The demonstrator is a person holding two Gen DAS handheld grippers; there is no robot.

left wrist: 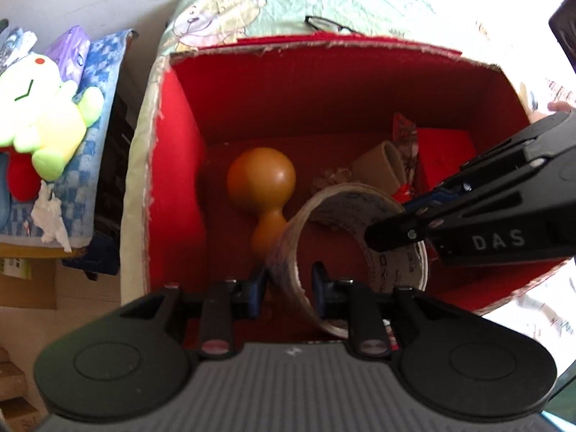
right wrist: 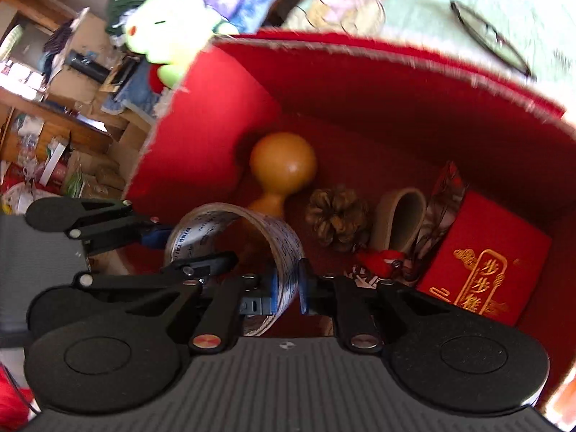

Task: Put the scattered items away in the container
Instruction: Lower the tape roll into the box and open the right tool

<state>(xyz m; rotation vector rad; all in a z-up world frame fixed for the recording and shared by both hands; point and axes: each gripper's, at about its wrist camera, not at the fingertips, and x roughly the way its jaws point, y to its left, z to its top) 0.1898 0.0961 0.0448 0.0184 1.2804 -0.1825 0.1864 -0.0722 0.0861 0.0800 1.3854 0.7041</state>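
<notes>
Right wrist view – red box (right wrist: 360,82) holds gourd (right wrist: 284,165), pinecone (right wrist: 336,217); both hand-held grippers (right wrist: 284,286) pinch tape roll (right wrist: 284,241)

Both tongs look the same: matte black plastic, big round discs at the base, a ribbed grey body, blue pads (left wrist: 256,289) and silver screws. The right tongs (left wrist: 388,232) have "DAS" printed in white.

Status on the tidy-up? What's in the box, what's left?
Done: gourd, pine cone and red packet lie in the red box. In hand: both grippers, left and right, hold the tape roll over it. Left: release; glasses remain outside.
</notes>
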